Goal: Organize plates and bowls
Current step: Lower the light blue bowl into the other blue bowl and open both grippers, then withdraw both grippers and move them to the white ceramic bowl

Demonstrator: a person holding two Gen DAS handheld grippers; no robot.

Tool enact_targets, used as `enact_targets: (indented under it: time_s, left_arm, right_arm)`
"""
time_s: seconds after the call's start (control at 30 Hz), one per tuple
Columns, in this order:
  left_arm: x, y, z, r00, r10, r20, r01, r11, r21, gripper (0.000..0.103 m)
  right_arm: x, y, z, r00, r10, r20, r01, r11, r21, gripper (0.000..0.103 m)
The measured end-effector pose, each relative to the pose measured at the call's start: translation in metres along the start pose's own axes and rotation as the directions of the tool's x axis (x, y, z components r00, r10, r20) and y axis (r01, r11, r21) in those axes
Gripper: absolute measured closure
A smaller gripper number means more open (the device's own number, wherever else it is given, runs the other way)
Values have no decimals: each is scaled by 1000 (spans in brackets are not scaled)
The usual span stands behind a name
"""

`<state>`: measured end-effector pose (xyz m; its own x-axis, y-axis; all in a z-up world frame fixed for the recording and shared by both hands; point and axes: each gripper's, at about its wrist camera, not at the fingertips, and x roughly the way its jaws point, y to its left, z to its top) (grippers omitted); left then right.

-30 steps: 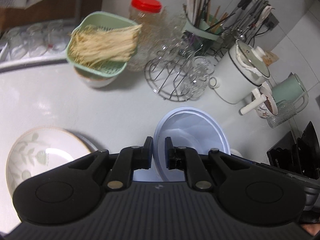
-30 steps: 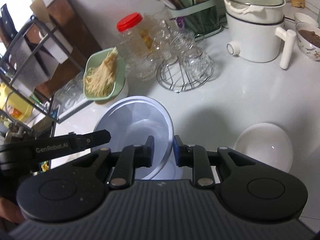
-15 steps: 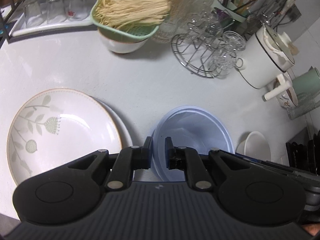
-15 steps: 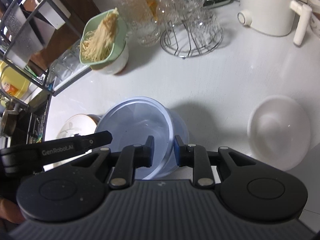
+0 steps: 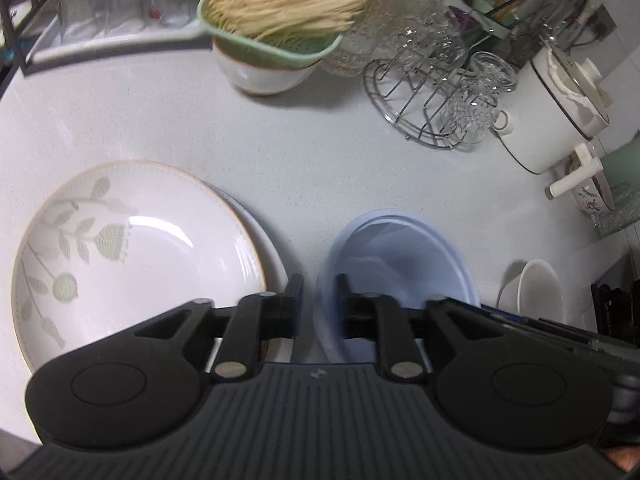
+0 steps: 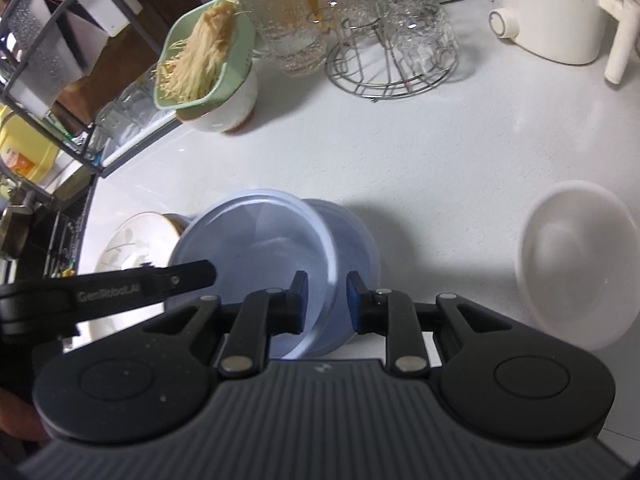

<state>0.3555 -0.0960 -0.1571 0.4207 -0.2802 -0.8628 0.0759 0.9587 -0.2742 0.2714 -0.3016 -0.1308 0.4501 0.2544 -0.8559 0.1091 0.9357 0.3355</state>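
A pale blue bowl [image 5: 400,256] sits tilted in a second blue bowl [image 6: 360,240] on the white counter. My left gripper [image 5: 319,300] straddles its near-left rim; its jaws are opening and the pads stand off the rim. My right gripper [image 6: 326,300] is shut on the opposite rim of the same bowl [image 6: 256,240]. The left gripper's finger [image 6: 140,286] shows across the bowl in the right wrist view. A leaf-patterned plate [image 5: 132,248] lies on another plate just left of the bowls. A white bowl [image 6: 576,264] stands to the right.
At the back stand a green colander of noodles on a white bowl [image 5: 276,12], a wire rack of glasses [image 5: 432,92] and a white pot [image 5: 552,120]. A tray of glasses [image 5: 112,20] and a metal shelf rack [image 6: 48,60] are at the left.
Both grippers have sunk toward the counter with the blue bowl. The patterned plate has come into fuller view. The left jaws have spread apart off the rim.
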Motion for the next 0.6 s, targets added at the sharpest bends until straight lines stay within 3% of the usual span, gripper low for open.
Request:
enact_targets:
  time_s: [0.07, 0.13, 0.6]
  left_arm:
    - [-9, -2, 0, 999, 16, 36, -16, 1000, 18, 51]
    - [-17, -3, 2, 999, 6, 49, -7, 1000, 19, 51]
    - [-79, -12, 12, 988, -59, 143, 47, 996, 81, 51]
  right_arm:
    - [-2, -2, 2, 1000, 0, 11, -1, 1000, 5, 68]
    - [-8, -3, 4, 999, -3, 32, 3, 1000, 17, 61]
    - [-62, 17, 5, 987, -32, 158, 27, 999, 33, 61]
